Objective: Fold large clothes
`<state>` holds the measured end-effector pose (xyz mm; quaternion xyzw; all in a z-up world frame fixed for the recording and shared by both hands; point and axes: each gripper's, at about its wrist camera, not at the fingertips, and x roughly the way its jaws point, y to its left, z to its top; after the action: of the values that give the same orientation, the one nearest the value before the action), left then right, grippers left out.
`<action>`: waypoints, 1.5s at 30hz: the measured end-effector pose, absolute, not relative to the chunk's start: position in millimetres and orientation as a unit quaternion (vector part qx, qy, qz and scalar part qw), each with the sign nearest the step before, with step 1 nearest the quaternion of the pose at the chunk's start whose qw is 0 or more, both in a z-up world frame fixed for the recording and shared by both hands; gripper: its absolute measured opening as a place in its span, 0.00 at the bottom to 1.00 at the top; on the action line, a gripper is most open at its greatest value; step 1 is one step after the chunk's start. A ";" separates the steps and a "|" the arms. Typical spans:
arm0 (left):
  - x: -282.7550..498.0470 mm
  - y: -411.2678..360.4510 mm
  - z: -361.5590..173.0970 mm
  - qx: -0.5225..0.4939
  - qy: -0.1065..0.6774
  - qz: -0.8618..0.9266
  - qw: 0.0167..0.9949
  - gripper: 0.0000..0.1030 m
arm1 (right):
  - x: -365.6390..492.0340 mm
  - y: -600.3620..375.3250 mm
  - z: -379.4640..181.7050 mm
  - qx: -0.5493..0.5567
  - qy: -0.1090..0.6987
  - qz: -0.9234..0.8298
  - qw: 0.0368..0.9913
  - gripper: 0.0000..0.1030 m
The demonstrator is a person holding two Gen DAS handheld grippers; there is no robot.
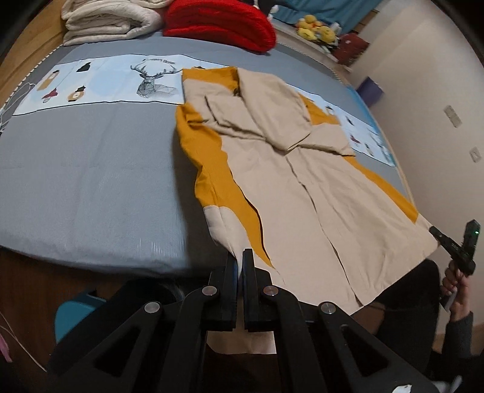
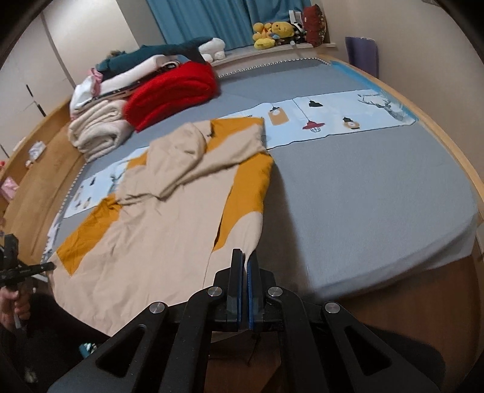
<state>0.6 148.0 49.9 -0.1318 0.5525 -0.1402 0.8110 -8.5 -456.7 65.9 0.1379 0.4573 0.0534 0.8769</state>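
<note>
While coat (image 1: 317, 187) lies on bed (image 1: 90, 181), left gripper (image 1: 241, 257) and right gripper (image 2: 245, 260) level, each pinching hem corner.

Grey bed (image 2: 363, 193), blue curtains (image 2: 196, 21), cream wall (image 1: 423, 60), wooden floor (image 2: 39, 169)

Dim, even indoor light is seen; edges are bent by fisheye distortion (dark vignette at 11 o'clock), with slight blur.

Both wrist cameras sit low at the bed's near edge, facing across it, sharing the beige-and-mustard fabric coat (image 1: 302, 187) (image 2: 163, 211).
</note>
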 end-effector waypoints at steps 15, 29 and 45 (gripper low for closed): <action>27.5 183.5 52.0 -0.212 0.529 -0.118 0.813 0.01 | -18.9 -490.8 94.9 0.187 0.429 0.041 0.883 0.02; 213.9 176.9 -31.5 -0.182 0.506 -0.061 0.841 0.02 | 243.7 -474.3 14.0 0.139 0.445 0.010 0.885 0.02; 219.3 215.3 -42.2 -0.229 0.498 0.005 0.836 0.26 | 298.9 -468.0 -38.6 0.155 0.452 -0.021 0.878 0.09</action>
<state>219.3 215.3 -42.2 -0.2295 0.4984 0.0047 0.8360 298.9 -468.0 -38.6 0.1553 0.4522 -0.0206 0.8780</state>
